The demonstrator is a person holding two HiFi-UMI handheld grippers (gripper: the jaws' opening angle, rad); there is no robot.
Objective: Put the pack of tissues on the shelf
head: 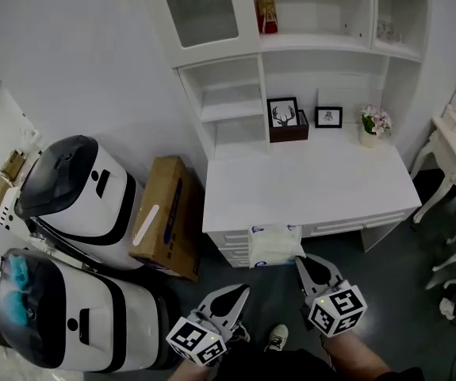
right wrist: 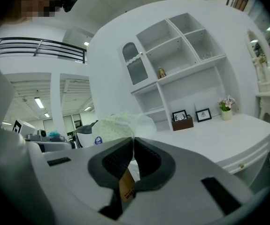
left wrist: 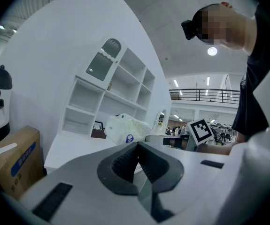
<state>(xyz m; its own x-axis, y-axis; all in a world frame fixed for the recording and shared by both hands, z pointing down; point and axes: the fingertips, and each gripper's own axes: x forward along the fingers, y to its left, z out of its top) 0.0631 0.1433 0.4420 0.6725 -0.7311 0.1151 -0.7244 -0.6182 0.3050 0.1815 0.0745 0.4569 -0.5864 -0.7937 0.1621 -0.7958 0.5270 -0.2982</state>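
Right tongs (head: pixel 301 260) are pressed together on the near edge of the pack of tissues (head: pixel 275 244). In the right gripper view you can see the wrapper caught right where the tips meet, with the crinkly white pack (right wrist: pixel 120 125) bulging out past them. There's also a little brown tag (right wrist: pixel 127 186) sitting in the gap further back between the jaws.

From the head view the pack is up off the floor, in front of the near edge of the white bench (head: pixel 307 185), about level with the drawer fronts (head: pixel 231 248). Can't tell if it's actually touching the bench.

Left tongs (head: pixel 243 290) are down low, just left of the right ones, and well short of the pack. The left gripper view shows them (left wrist: pixel 137 145) closed tip to tip with nothing between.

On the bench, over at the far side: a deer picture (head: pixel 282 113) propped in a dark box, a smaller frame (head: pixel 328 117) to its right, and a small flower pot (head: pixel 373 125) further right. The white shelf unit (head: pixel 235 101) stands at the back, with a reddish item (head: pixel 266 14) on an upper level. Left of the bench a cardboard box (head: pixel 164 217) leans in, with two big white machines (head: pixel 77 189) beside it.
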